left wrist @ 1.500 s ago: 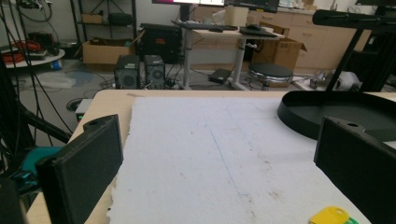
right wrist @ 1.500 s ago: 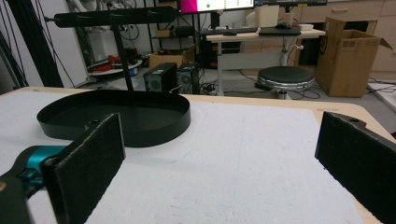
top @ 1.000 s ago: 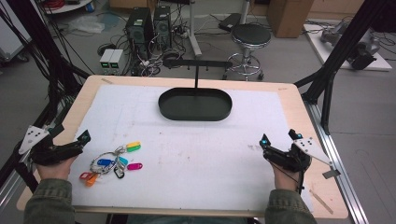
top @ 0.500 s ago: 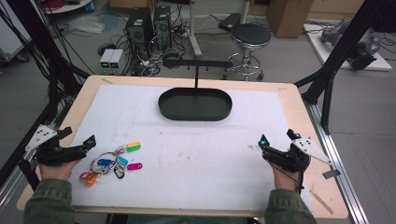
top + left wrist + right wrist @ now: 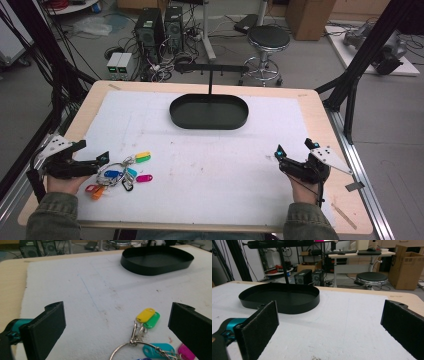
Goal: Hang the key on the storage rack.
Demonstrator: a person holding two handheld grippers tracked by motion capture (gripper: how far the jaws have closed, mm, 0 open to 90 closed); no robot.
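The bunch of keys (image 5: 119, 173) lies flat on the white mat, lower left of the high view, a ring w/ colored tags fanned out: yellow and green toward the top, blue, pink, orange lower down. In the left gripper view I see the ring (image 5: 130, 347) at bottom center, yellow tag (image 5: 145, 314) and green tag (image 5: 151, 320) just above it, between my two black jaws. Nothing has it yet, so no grasp made.

My left tongs (image 5: 102, 159) sit just beside the bunch, spread wide, jaws either side of the ring but not touching as far as I can tell. So I judge I'm at the approach step; closing on the ring is still to do.

The black tray (image 5: 209, 111) w/ its post and crossbar stands well apart, upper center of the high view, and holds nothing. Prob. the keys go there or on the bar: lift and carry are all left.

Right tongs (image 5: 295, 150) rest lower right, also released, jaws wide, idle on the table (image 5: 320, 107).
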